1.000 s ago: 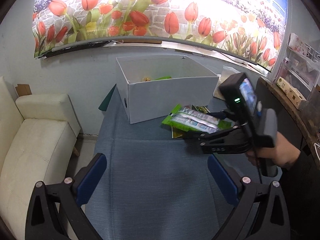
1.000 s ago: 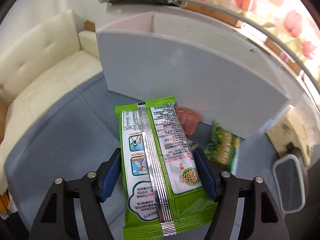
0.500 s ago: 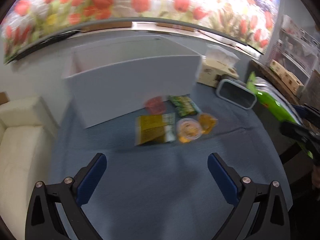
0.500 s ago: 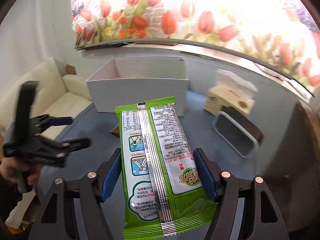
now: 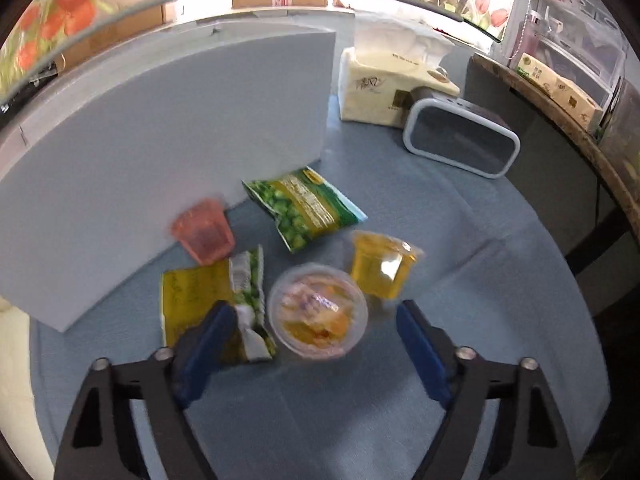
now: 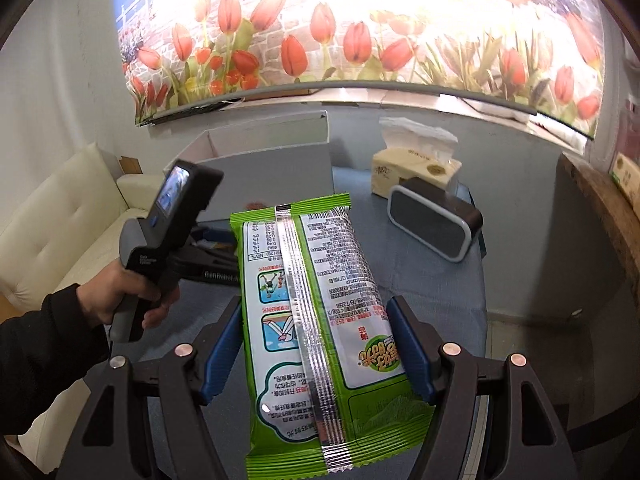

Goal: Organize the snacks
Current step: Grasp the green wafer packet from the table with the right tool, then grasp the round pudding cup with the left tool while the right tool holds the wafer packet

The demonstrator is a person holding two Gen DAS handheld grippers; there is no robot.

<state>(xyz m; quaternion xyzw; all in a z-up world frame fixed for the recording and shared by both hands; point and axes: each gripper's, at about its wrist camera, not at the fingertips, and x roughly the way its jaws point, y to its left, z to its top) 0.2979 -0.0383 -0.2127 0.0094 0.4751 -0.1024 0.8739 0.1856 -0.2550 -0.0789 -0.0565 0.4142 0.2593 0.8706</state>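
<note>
Right hand-held gripper (image 6: 316,356) clamps a green snack packet (image 6: 320,328) above the worktop (image 6: 432,280); left hand-held gripper (image 5: 316,344), jaws wide, should centre on the fruit cup (image 5: 318,312) before closing

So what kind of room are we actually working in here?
Most likely a home living room or lounge corner, not a lab. A cream tufted sofa sits beside the cloth-covered table, a large tulip mural fills the wall, and a tissue box stands by the snacks.
</note>
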